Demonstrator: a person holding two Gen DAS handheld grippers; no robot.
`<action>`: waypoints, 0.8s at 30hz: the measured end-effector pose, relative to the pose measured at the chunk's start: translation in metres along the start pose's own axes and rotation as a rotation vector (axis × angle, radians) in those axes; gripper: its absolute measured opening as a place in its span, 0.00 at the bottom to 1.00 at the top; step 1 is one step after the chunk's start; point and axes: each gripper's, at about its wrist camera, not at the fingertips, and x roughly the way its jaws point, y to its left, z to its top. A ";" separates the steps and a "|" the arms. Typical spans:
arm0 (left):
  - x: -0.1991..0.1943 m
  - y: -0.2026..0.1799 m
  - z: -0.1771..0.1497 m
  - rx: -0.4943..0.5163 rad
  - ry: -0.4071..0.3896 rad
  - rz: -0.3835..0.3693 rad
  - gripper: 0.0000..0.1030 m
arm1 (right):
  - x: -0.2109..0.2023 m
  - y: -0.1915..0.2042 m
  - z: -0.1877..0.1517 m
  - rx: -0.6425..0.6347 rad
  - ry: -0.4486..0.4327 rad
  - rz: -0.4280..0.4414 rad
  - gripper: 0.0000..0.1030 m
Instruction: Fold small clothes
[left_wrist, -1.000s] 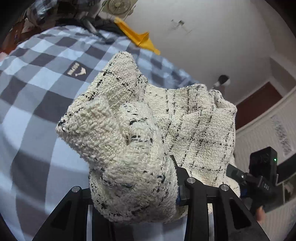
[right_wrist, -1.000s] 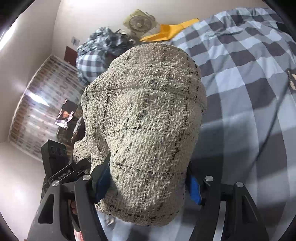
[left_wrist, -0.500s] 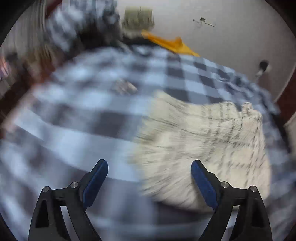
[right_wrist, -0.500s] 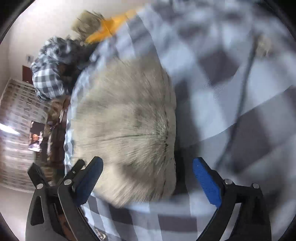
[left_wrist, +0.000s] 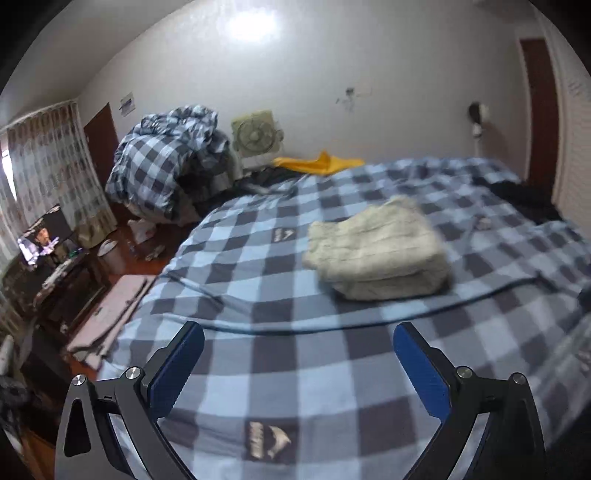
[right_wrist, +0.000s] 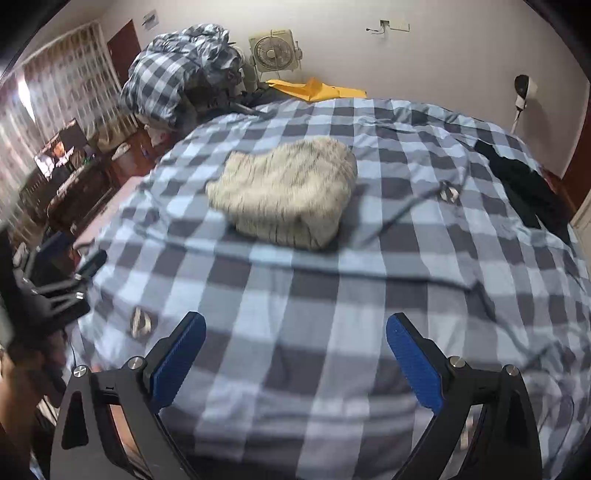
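A cream knitted garment with thin dark lines (left_wrist: 376, 254) (right_wrist: 288, 192) lies folded into a thick bundle on the blue-and-grey checked blanket (left_wrist: 258, 280) (right_wrist: 332, 295) of the bed. My left gripper (left_wrist: 298, 328) hovers well short of it, its jaws opening wide with only blanket between the blue pads. In its own view my right gripper (right_wrist: 296, 318) is open too, held back above the near part of the bed with nothing in it. Neither gripper touches the garment.
A heap of checked bedding (left_wrist: 162, 166) and a box fan (left_wrist: 255, 134) stand by the far wall, next to a yellow cloth (left_wrist: 321, 162). A black garment (right_wrist: 528, 192) lies on the bed's right side. Furniture, a lit screen (left_wrist: 42, 236) and flat cardboard (left_wrist: 110, 314) fill the floor at left.
Both grippers held the cream garment a second ago. They let it go on the bed, opened wide and pulled back and up; the folded bundle now lies farther off.
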 end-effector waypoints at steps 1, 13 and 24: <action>-0.008 -0.003 -0.006 -0.001 -0.024 -0.019 1.00 | 0.019 0.000 0.010 -0.013 0.024 0.013 0.94; 0.031 -0.017 -0.049 -0.051 0.063 -0.037 1.00 | 0.058 -0.005 -0.002 0.049 -0.070 -0.117 0.94; 0.043 -0.027 -0.043 -0.033 0.093 -0.095 1.00 | 0.101 0.002 0.016 -0.002 -0.057 -0.116 0.94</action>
